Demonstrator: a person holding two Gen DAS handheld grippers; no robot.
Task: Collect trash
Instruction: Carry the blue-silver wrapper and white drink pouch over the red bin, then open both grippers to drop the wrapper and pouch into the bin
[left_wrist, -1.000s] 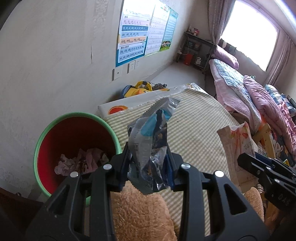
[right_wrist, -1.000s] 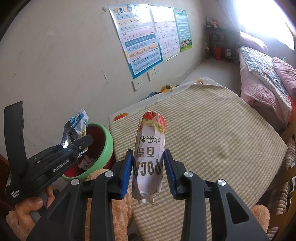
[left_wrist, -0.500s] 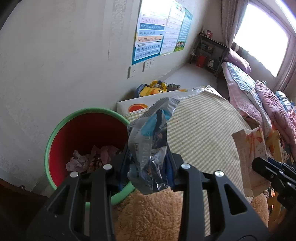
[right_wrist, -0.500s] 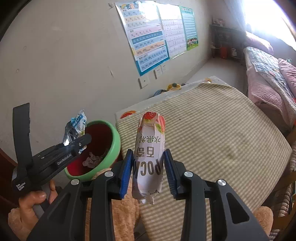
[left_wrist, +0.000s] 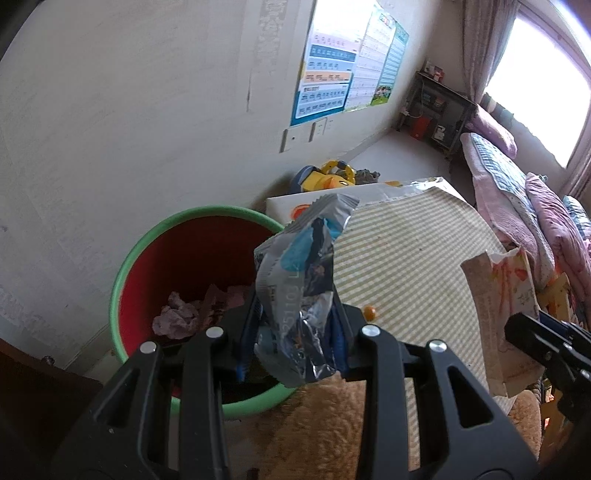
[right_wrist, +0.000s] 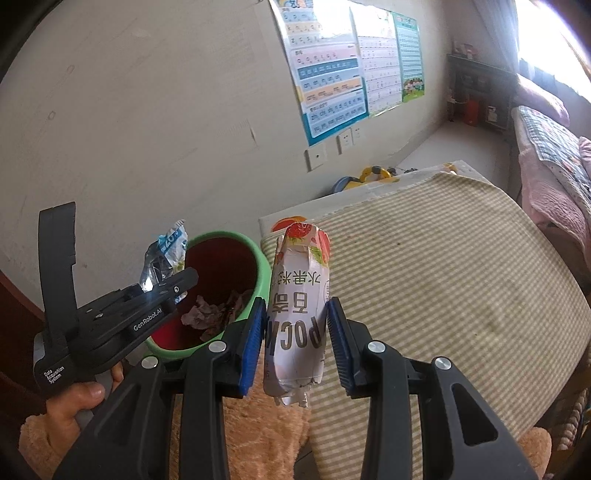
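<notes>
Now I hold the left gripper (left_wrist: 297, 334) clamped on a foil wrapper (left_wrist: 301, 284) over the bin (left_wrist: 155, 236) at centre-left, ready to drop, while the right gripper (right_wrist: 295, 341) pinches a white snack pouch (right_wrist: 299, 314).

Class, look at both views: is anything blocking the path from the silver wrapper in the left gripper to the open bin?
Nothing visible does. The silver wrapper, held by the left gripper, hangs at the bin, whose open mouth holds only crumpled paper.

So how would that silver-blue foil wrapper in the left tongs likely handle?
The foil wrapper looks crumpled and empty, so it is probably very light and floppy. Its glossy film may be slippery, though the left tongs pinch it low and it stands up, suggesting some creased stiffness.
</notes>
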